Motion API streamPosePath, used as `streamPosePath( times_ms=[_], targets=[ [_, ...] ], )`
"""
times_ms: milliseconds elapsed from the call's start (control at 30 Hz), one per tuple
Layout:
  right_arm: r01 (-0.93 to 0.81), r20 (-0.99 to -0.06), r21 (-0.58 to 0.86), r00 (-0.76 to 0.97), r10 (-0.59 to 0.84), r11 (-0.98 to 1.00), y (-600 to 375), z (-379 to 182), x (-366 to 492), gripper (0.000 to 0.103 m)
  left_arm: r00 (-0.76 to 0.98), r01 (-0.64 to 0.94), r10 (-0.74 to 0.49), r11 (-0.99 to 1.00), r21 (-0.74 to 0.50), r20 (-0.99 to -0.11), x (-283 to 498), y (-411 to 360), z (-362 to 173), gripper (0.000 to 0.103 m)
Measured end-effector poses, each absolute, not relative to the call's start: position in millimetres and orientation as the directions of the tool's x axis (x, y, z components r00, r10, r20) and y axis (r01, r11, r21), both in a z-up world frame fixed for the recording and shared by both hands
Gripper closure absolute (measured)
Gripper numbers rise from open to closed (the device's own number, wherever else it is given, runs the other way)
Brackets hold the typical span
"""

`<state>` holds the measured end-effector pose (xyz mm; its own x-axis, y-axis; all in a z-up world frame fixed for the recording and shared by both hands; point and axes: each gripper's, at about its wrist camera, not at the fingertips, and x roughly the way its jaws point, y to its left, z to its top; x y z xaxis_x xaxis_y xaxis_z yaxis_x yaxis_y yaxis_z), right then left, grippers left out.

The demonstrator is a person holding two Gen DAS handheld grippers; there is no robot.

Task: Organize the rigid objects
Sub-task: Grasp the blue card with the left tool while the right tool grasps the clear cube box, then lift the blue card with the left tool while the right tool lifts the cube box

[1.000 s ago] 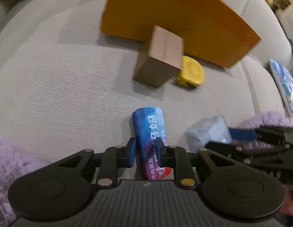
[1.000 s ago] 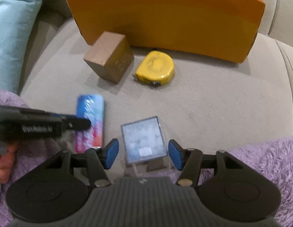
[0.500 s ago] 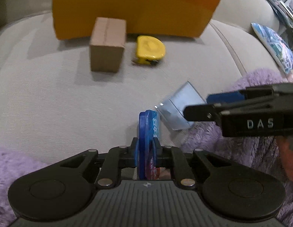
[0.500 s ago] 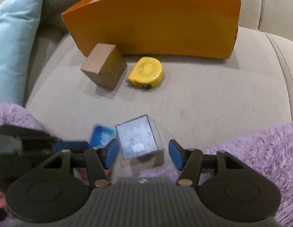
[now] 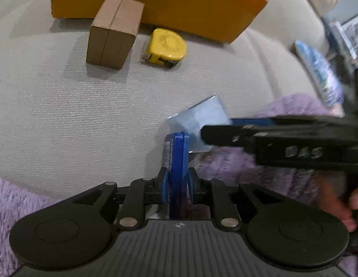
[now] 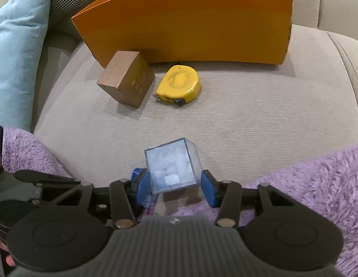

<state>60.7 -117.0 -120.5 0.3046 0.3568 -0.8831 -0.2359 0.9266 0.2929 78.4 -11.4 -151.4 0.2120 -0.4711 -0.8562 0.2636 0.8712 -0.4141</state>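
Observation:
My left gripper [image 5: 177, 184] is shut on a flat blue tin [image 5: 176, 159], held on edge above the sofa seat. My right gripper [image 6: 173, 185] holds a clear plastic cube box [image 6: 170, 167] between its blue pads; the left pad touches it, the right pad shows a small gap. The cube also shows in the left wrist view [image 5: 199, 120], with the right gripper's arm across it. A brown cardboard box [image 6: 125, 82] and a yellow tape measure [image 6: 179, 84] lie on the seat in front of an orange open box [image 6: 190, 23].
A beige sofa seat [image 6: 248, 115] holds everything. A purple fluffy blanket [image 6: 305, 184] lies at the near edge on both sides. A light blue cushion [image 6: 15, 53] stands at the left. A patterned cushion [image 5: 317, 69] lies at the far right.
My left gripper has lifted the blue tin off the seat and turned it on edge. My right gripper has closed in around the clear cube and tilted it up.

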Motion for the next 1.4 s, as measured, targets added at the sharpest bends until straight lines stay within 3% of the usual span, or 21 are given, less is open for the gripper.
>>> streamPosePath(
  times_ms=[133, 433, 533, 833, 967, 1133, 1233, 1300, 1400],
  targets=[
    [-0.241, -0.881, 0.282, 0.319, 0.35, 0.929, -119, -116, 60, 0.053, 0.218, 0.267, -0.435, 0.888, -0.375, -0.874, 80, -19, -156, 0.088],
    [-0.277, -0.881, 0.257, 0.327, 0.343, 0.926, -114, -113, 65, 0.052, 0.343, 0.158, -0.452, 0.892, -0.424, -0.823, 79, 20, -139, 0.088],
    [-0.256, -0.878, 0.263, 0.337, 0.341, 0.93, -119, -113, 69, 0.06, 0.375, 0.111, -0.455, 0.887, -0.448, -0.808, 81, 31, -138, 0.088],
    [-0.235, -0.888, 0.319, 0.263, 0.376, 0.918, -119, -125, 71, 0.061, 0.394, 0.119, -0.465, 0.881, -0.458, -0.793, 81, 33, -136, 0.088],
    [-0.349, -0.898, 0.197, 0.31, 0.311, 0.916, -95, -120, 58, 0.06, 0.402, 0.108, -0.46, 0.883, -0.458, -0.792, 78, 36, -135, 0.088],
    [-0.351, -0.898, 0.196, 0.311, 0.311, 0.916, -96, -119, 58, 0.061, 0.401, 0.105, -0.46, 0.882, -0.459, -0.792, 77, 38, -134, 0.088],
    [-0.349, -0.9, 0.182, 0.317, 0.299, 0.919, -94, -118, 57, 0.058, 0.397, 0.112, -0.462, 0.882, -0.458, -0.793, 78, 37, -135, 0.089],
    [-0.362, -0.9, 0.174, 0.318, 0.297, 0.916, -89, -118, 58, 0.051, 0.395, 0.114, -0.46, 0.883, -0.455, -0.795, 79, 36, -136, 0.089],
    [-0.392, -0.904, 0.133, 0.328, 0.273, 0.91, -80, -120, 59, 0.05, 0.395, 0.111, -0.459, 0.883, -0.455, -0.796, 79, 37, -137, 0.089]
  ],
)
